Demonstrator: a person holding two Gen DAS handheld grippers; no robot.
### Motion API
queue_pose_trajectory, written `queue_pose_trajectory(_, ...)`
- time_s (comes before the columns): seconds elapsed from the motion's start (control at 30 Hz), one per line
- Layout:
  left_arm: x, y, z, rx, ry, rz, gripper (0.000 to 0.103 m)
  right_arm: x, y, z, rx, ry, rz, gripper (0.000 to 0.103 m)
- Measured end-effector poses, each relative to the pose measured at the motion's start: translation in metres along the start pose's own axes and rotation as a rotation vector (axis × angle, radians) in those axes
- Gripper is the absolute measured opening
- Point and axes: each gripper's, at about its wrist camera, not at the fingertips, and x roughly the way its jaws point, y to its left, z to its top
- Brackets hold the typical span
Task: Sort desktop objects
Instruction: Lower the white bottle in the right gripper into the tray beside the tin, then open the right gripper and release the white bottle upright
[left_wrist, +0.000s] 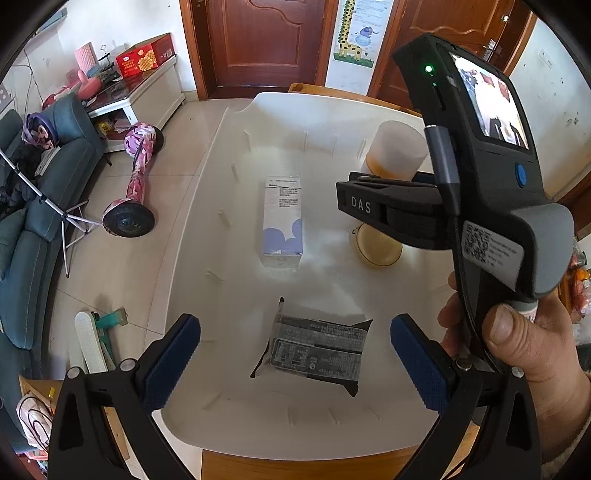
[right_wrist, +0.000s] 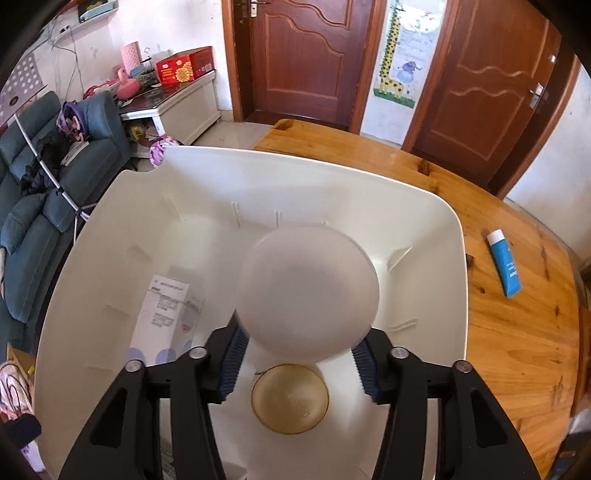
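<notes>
Glossy white plastic bin (right_wrist: 424, 206), varnished wooden table (right_wrist: 517, 332)

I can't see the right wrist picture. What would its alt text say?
A frosted white cup sits between the right gripper's blue-padded jaws above a white bin. Below it in the bin lies a round amber lid, with a white box to the left. A blue tube lies on the wooden table to the right.
</notes>
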Motion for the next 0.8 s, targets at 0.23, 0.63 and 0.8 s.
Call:
queue_pose_trajectory(0.23,-0.002,-0.001,-0.001,-0.004,-0.005,0.008,0.103,-0.005,-0.006,-0.009,0.015,0.012,0.030,0.054)
queue_pose_trajectory(0.63,-0.015,-0.004,-0.008,-0.005,-0.021,0.007,0.103,-0.025,-0.014,-0.017,0.051,-0.008,0.059,0.054)
queue_pose_trajectory(0.8,-0.022,-0.006,-0.012,-0.006,-0.027,0.011,0.103,-0.038,-0.014,-0.023,0.035,-0.023,0.065,0.054)
